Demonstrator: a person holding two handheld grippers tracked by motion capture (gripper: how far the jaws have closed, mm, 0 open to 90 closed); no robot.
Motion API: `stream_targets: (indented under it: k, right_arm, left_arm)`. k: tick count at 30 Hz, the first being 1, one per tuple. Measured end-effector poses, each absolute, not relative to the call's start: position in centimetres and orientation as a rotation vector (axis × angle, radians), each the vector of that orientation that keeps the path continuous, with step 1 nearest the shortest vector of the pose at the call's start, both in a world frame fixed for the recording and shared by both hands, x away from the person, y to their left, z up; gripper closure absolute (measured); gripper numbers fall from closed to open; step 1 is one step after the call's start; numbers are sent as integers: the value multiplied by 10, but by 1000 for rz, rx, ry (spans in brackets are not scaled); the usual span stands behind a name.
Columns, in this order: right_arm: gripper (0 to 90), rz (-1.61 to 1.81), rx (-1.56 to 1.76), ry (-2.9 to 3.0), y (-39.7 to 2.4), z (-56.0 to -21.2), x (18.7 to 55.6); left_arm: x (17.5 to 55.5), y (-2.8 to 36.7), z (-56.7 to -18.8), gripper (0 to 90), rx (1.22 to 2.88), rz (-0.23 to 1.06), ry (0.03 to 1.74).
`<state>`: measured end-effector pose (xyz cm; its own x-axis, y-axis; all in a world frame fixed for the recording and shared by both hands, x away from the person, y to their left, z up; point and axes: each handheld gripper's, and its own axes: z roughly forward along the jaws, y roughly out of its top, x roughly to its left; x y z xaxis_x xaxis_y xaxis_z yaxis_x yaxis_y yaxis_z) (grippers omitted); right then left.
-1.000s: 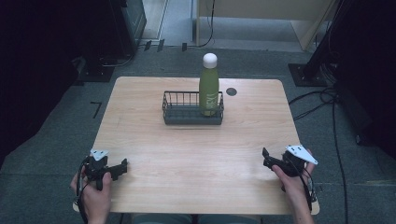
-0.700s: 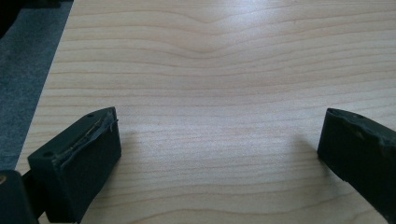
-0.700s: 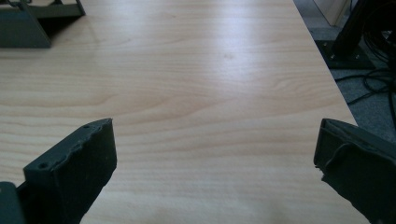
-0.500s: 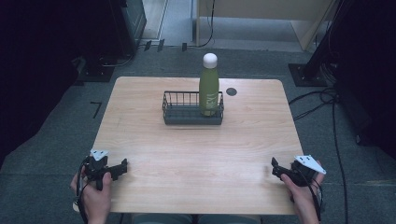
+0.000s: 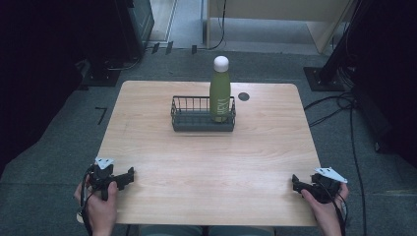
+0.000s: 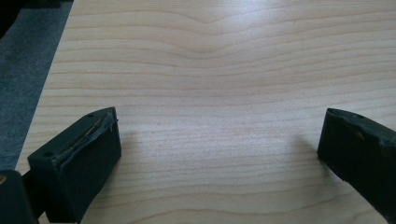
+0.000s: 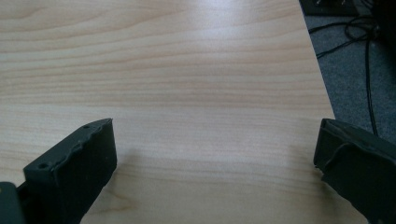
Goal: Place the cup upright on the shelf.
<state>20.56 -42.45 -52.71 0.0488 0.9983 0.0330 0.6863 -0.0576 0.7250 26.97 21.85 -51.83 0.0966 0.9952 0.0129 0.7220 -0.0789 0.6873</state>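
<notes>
The table (image 5: 206, 162) is bare wood across the whole lower and middle part of the high view, so there is open room to pass between the two near corners and forward from them. The obstacles sit in the upper middle: a dark wire basket (image 5: 202, 119) and, standing upright in its right end, a tall green bottle (image 5: 220, 91). Bare strips remain left and right of the basket.

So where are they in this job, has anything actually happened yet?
The green bottle stands upright in the right end of the wire basket, so placing it may be done, or it awaits lifting out. Nothing is in hand: the left claw and right claw rest open at the table's near corners, far from it.
</notes>
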Motion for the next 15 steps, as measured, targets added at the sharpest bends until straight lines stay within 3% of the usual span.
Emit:
stream_targets:
  k: [15]
  right_arm:
    - [0, 749, 1797, 1719, -427, -528, 202]
  left_arm:
    - [270, 219, -518, 0, 1858, 682, 1678]
